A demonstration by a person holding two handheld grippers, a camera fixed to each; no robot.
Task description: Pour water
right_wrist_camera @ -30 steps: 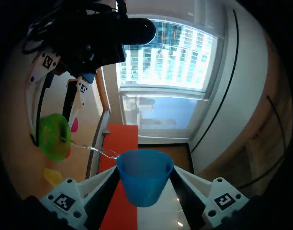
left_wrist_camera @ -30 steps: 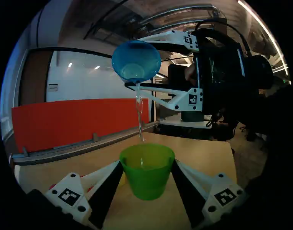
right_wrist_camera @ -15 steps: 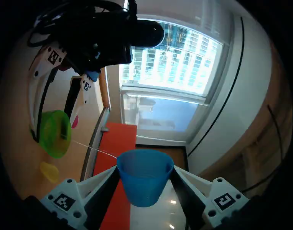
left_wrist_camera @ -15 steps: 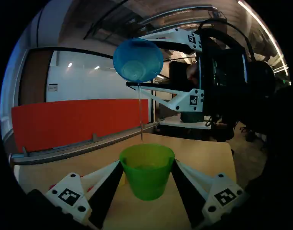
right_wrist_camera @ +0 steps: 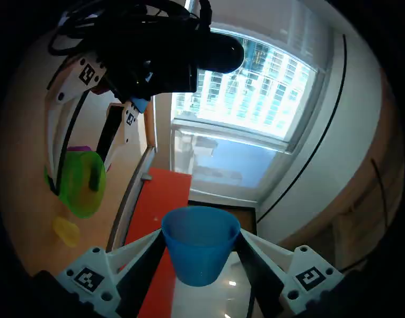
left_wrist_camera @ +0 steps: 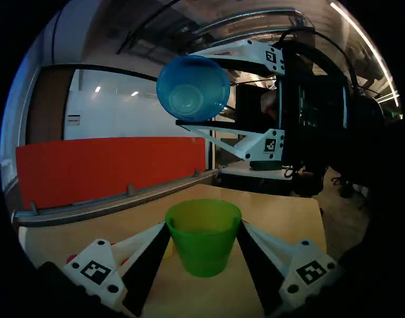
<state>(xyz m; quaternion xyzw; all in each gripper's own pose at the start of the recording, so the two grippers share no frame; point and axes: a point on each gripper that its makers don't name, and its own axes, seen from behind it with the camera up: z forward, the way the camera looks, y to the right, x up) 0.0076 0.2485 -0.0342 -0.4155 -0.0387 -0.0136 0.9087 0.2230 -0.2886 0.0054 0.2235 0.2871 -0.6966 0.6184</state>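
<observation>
Left gripper (left_wrist_camera: pixel 202 241) is closed to cup width, both fingers pressing the sides of the green cup (left_wrist_camera: pixel 203 233), which stands upright over the wooden table (left_wrist_camera: pixel 279 212), short of its far edge; I cannot tell whether it rests on the wood. Right gripper (right_wrist_camera: pixel 201 246) clamps the blue cup (right_wrist_camera: pixel 200 241) the same way, held high above the green one and tipped on its side, mouth facing the left gripper view — no stream shows between them. Risk: drops clinging to the blue rim land on the table if I swing away before righting it. Second risk — squeezing or tilting the green cup slops its contents; fill level unreadable.
</observation>
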